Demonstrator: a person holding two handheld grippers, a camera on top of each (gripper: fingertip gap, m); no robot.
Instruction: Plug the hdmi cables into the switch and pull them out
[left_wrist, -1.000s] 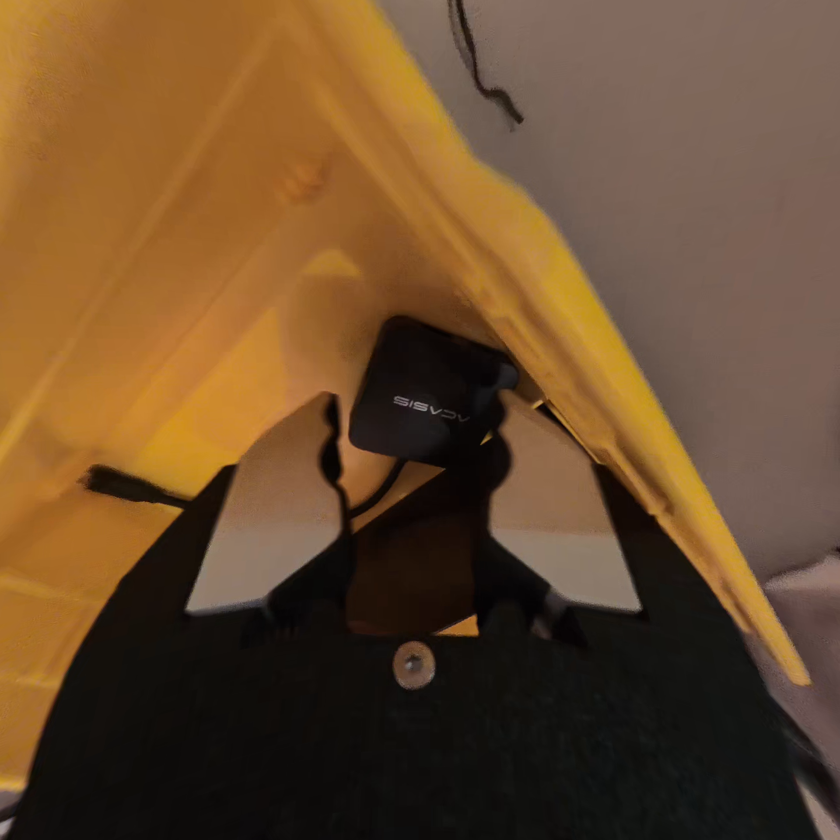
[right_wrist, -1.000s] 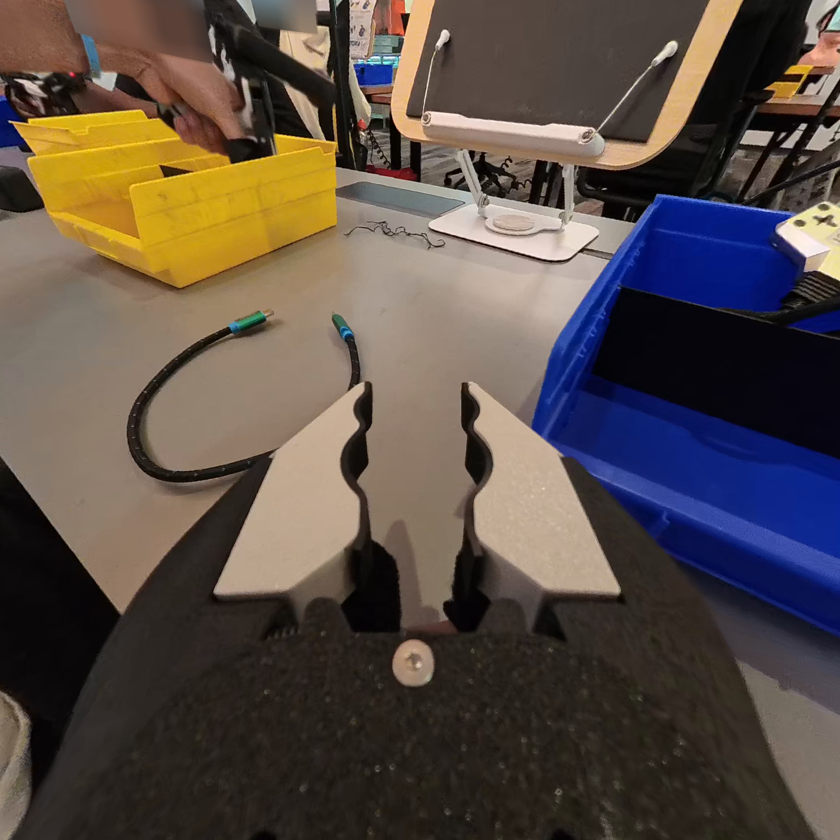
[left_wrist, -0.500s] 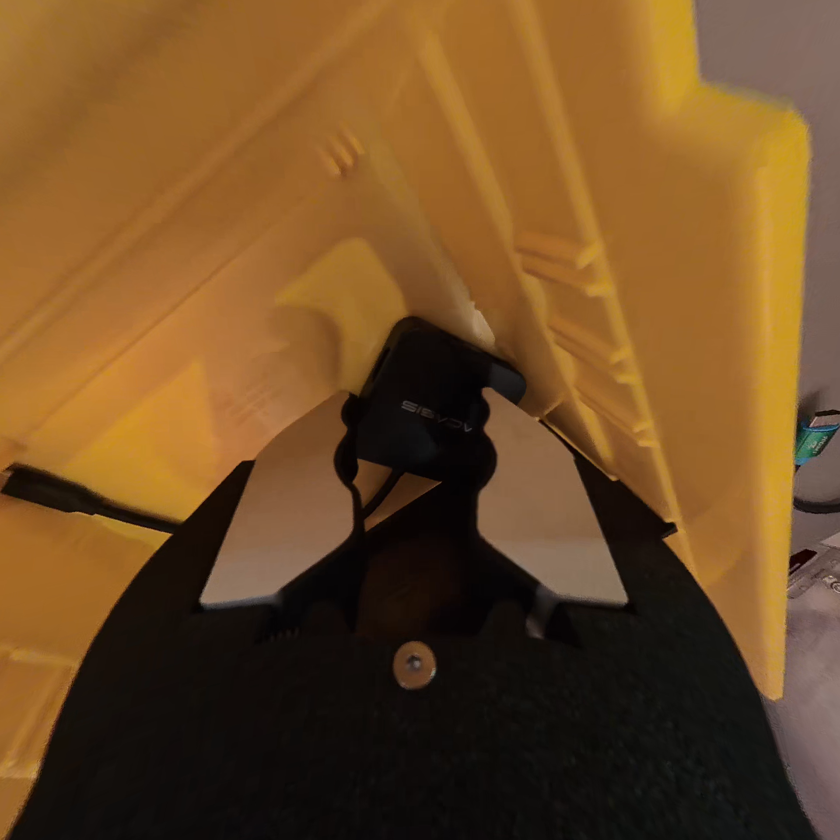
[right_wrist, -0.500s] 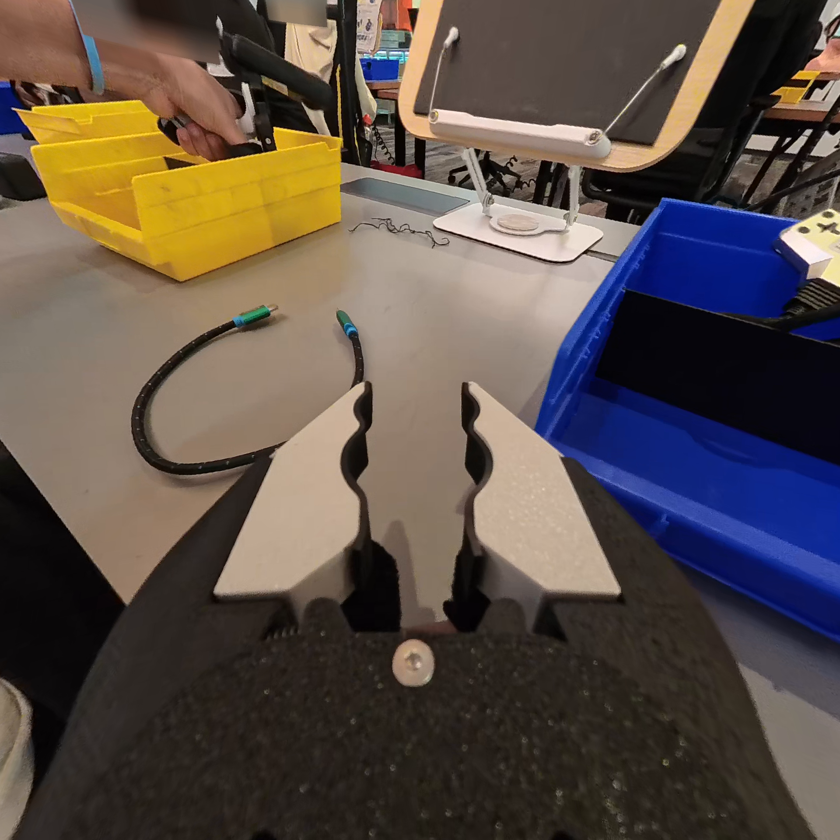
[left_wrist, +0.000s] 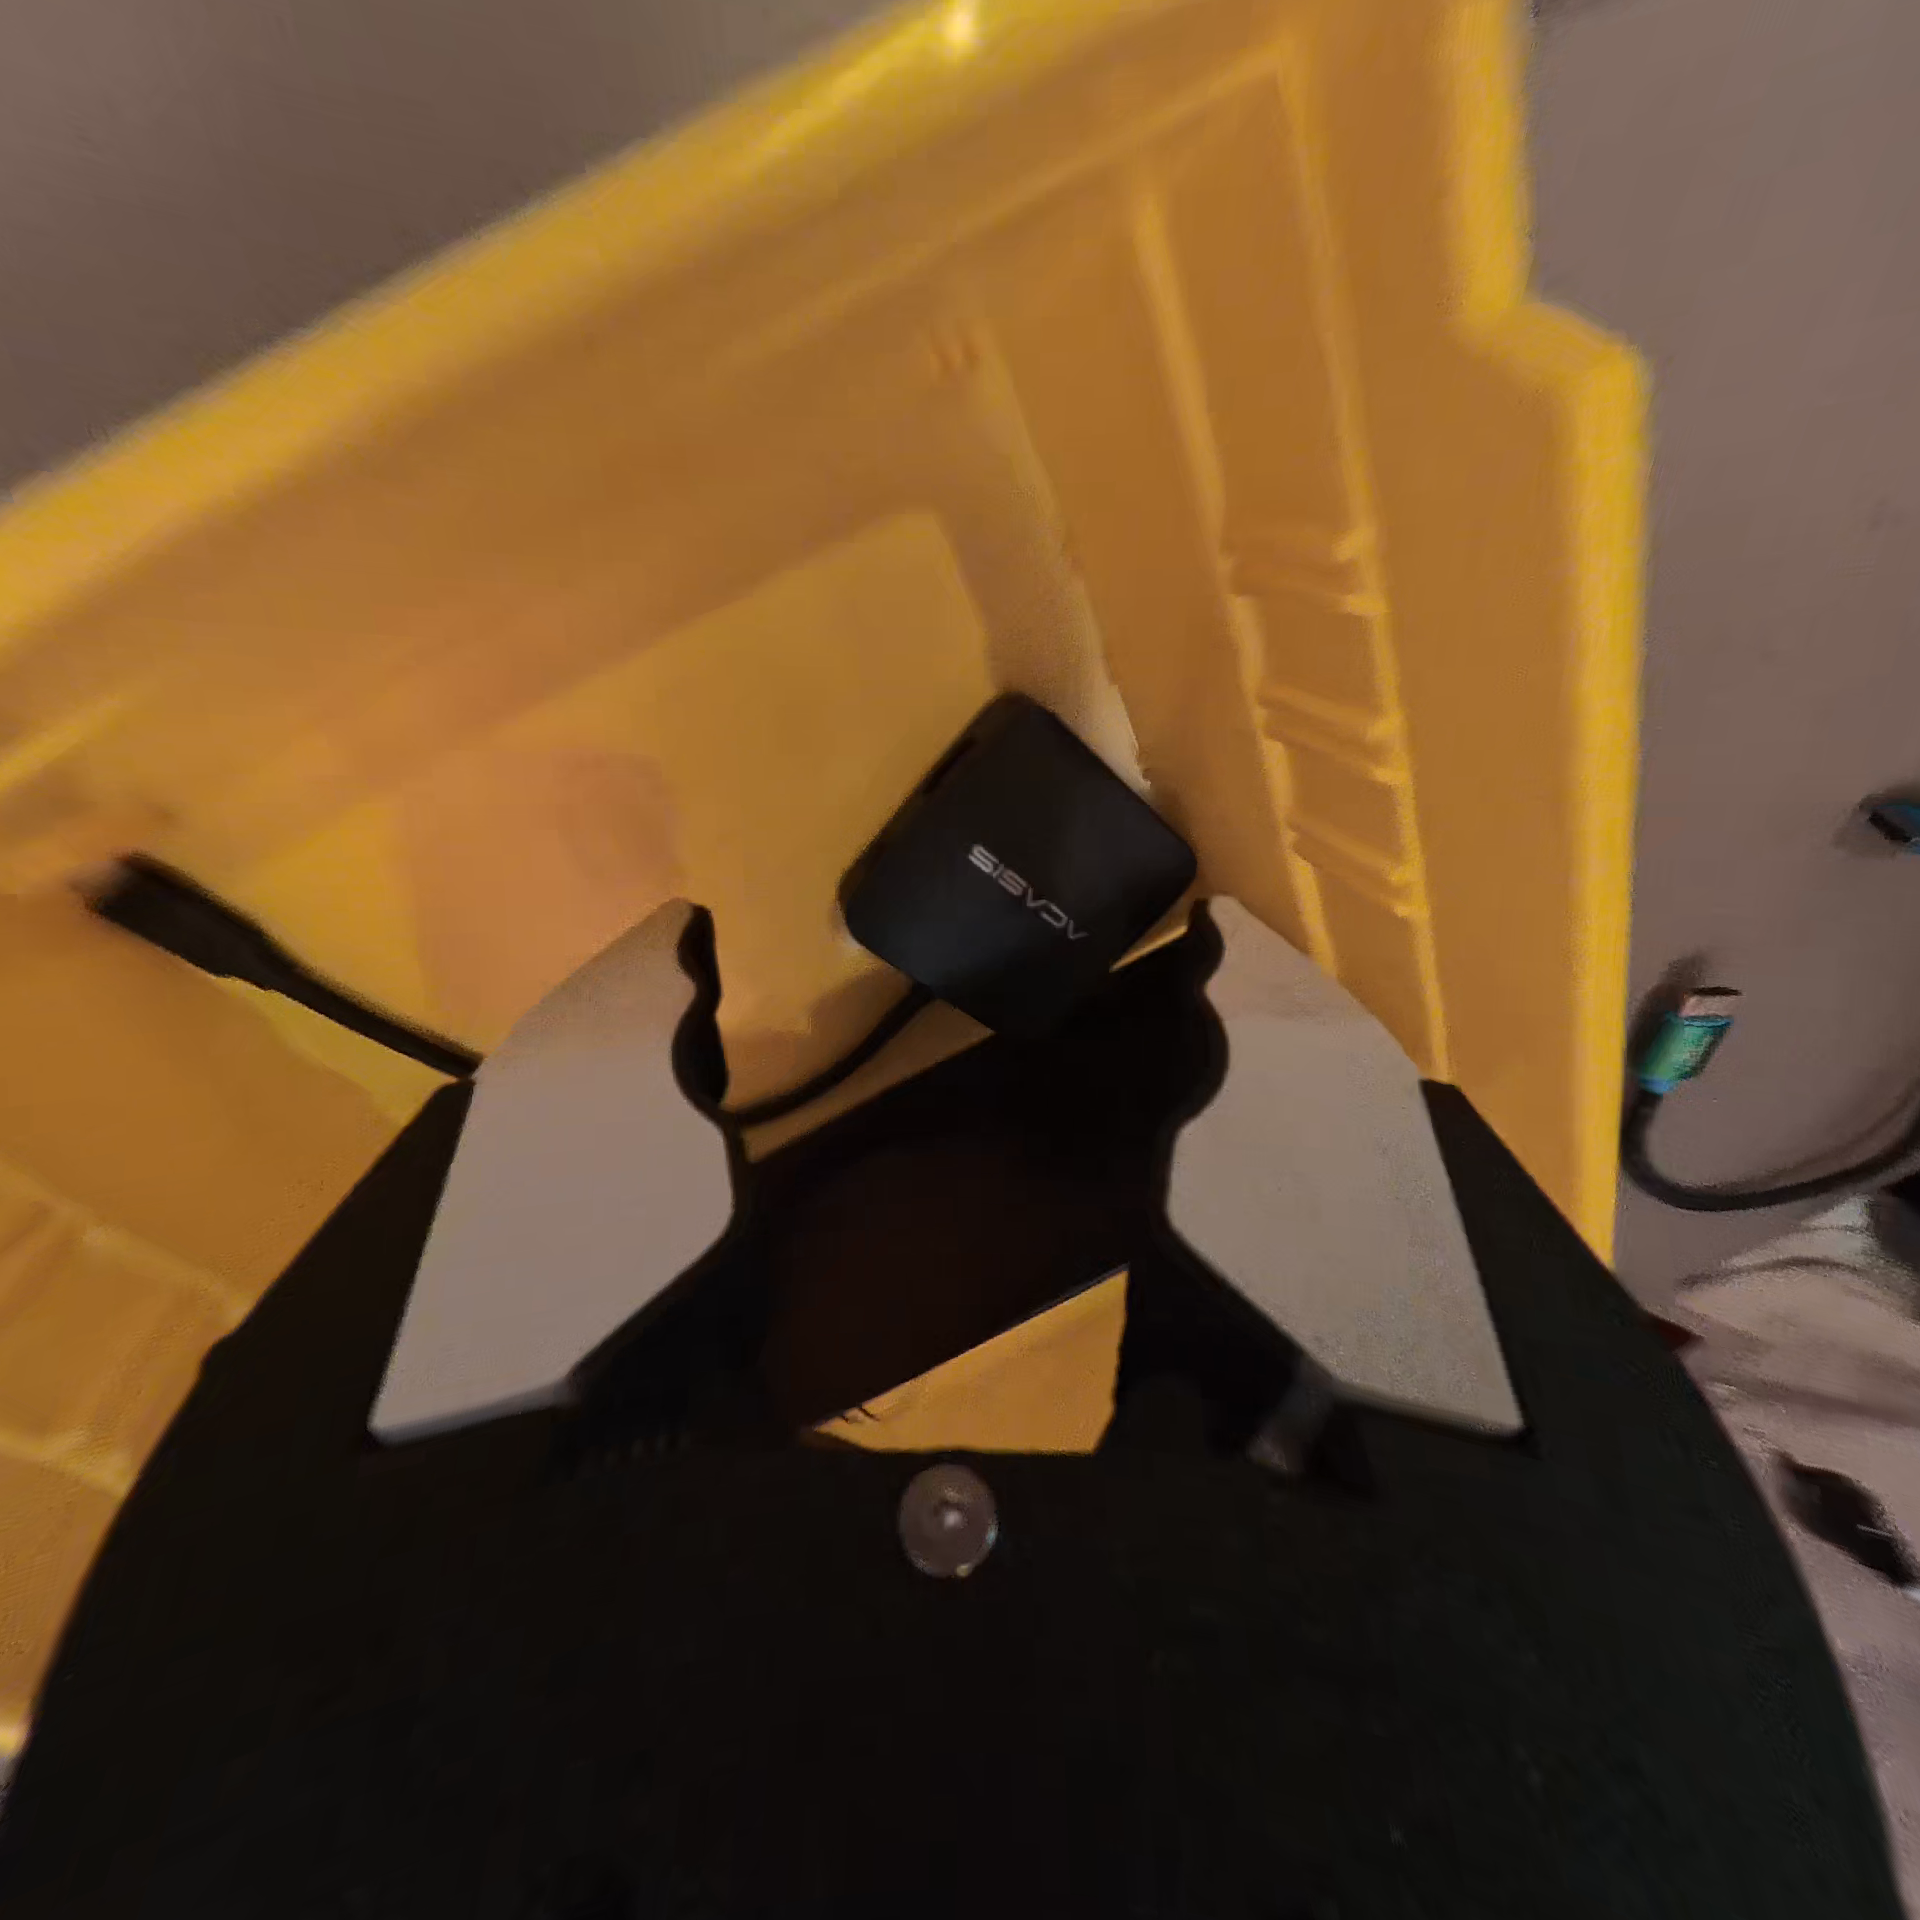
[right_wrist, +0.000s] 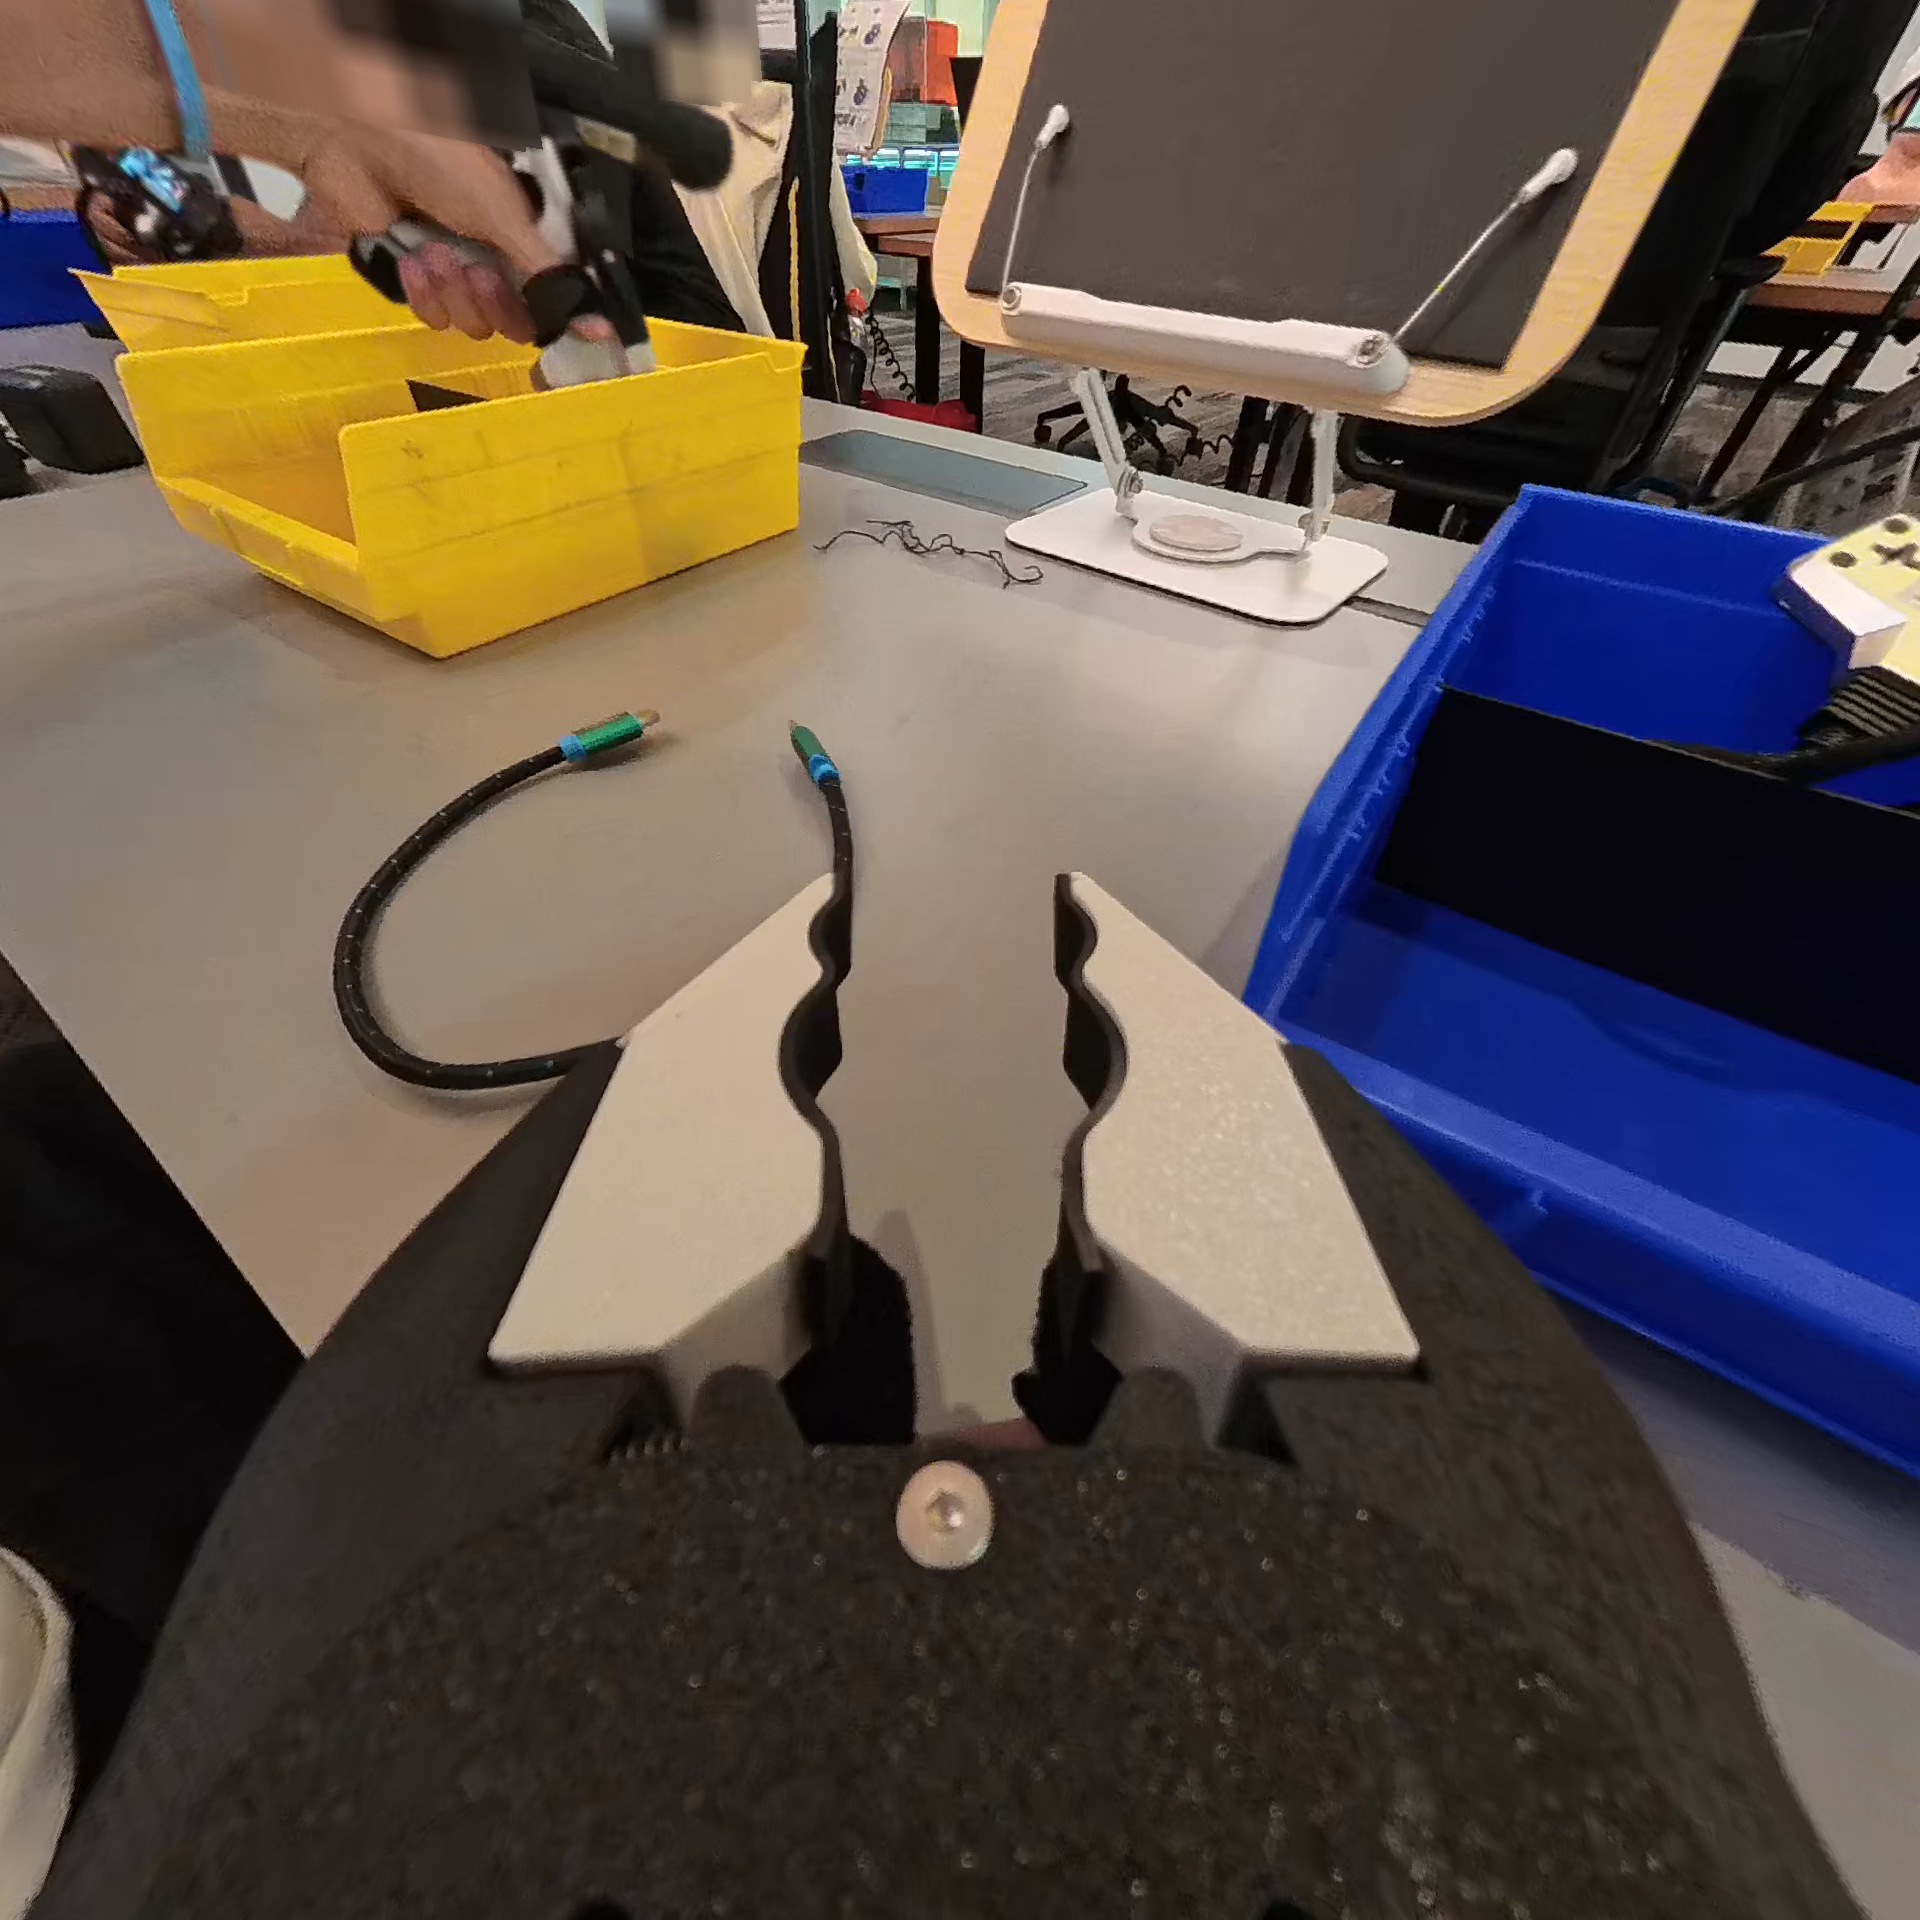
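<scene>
Left: the left gripper, reached down into the yellow bin, stood with its jaws spread wide just short of the small black switch wedged in the bin's corner, apparently lined up to take it out. Centre: one short braided hdmi cable lay curled on the grey counter, both green plugs free, within easy reach. Right: the right gripper hovered low, parted and empty, beside the blue bin.
</scene>
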